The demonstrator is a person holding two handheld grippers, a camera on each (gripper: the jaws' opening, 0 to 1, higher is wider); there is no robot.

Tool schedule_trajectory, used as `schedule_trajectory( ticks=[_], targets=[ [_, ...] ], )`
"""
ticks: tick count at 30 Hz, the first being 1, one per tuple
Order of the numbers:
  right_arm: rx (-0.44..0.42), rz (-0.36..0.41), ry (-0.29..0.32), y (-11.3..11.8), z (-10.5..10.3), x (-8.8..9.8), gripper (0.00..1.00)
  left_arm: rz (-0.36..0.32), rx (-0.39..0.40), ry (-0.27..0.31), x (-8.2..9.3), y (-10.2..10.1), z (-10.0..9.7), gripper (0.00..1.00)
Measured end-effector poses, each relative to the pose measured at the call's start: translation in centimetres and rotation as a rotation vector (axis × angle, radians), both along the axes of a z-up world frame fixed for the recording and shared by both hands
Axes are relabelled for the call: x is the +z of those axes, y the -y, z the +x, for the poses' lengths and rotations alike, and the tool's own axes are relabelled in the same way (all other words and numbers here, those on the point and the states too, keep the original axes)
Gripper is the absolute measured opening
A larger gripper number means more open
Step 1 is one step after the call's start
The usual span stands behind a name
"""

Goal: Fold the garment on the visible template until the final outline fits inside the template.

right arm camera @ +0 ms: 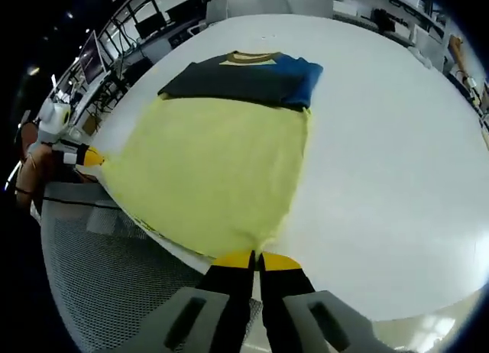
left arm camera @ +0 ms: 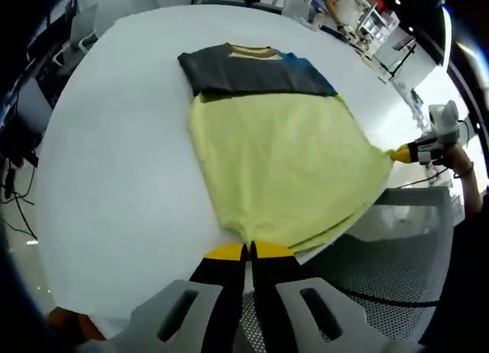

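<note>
Left claw (left arm camera: 250, 250) pinches one near corner of the garment's (left arm camera: 286, 158) yellow hem, jaws pressed together on the cloth; right claw (right arm camera: 257, 257) pinches the other near corner the same way. The garment lies flat on the white tabletop (left arm camera: 114, 154), its dark shoulder band and collar at the far end, the hem hanging just over the near edge above a mesh chair (left arm camera: 397, 254).

To my eye you are set to fold the hem toward the collar. Lift both corners together and level, keep the hem taut between your claws, carry it over the yellow body and lay it down square to the dark band. I cannot make out the template's outline, so judge by the garment's own edges.
</note>
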State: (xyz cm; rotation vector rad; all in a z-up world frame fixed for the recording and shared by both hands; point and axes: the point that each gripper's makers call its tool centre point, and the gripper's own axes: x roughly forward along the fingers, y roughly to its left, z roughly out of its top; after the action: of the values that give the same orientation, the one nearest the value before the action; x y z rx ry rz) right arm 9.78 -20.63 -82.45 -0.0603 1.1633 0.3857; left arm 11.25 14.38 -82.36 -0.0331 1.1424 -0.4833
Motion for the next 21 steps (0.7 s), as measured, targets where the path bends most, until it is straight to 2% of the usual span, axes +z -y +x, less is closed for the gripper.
schedule_trajectory(
  ticks=[2, 5, 8, 10, 12, 16, 19, 21],
  targets=[
    [-0.017, 0.012, 0.015, 0.0, 0.6, 0.4, 0.00, -0.024, 0.020, 0.009, 0.4, 0.0, 0.4, 0.02],
    [-0.035, 0.033, 0.063, 0.0, 2.0, 1.6, 0.00, -0.045, 0.038, 0.057, 1.5, 0.1, 1.7, 0.02],
    [-0.050, 0.042, 0.086, 0.0, 2.8, 2.2, 0.00, -0.053, 0.041, 0.094, 2.2, 0.2, 2.5, 0.02],
    [-0.075, 0.059, 0.144, 0.0, 4.8, 3.8, 0.00, -0.066, 0.059, 0.162, 3.8, 0.2, 4.3, 0.02],
    [-0.080, 0.065, 0.177, -0.1, 5.8, 4.8, 0.00, -0.069, 0.062, 0.195, 4.7, 0.2, 5.2, 0.02],
    [-0.124, 0.106, 0.218, -0.3, 8.0, 6.4, 0.00, -0.106, 0.075, 0.228, 6.1, 0.4, 6.8, 0.02],
    [-0.110, 0.096, 0.248, -0.3, 9.2, 7.3, 0.00, -0.117, 0.087, 0.242, 6.8, 0.3, 7.8, 0.02],
    [-0.105, 0.090, 0.276, -0.4, 10.5, 8.1, 0.00, -0.117, 0.087, 0.273, 7.6, 0.3, 9.1, 0.02]
  ],
)
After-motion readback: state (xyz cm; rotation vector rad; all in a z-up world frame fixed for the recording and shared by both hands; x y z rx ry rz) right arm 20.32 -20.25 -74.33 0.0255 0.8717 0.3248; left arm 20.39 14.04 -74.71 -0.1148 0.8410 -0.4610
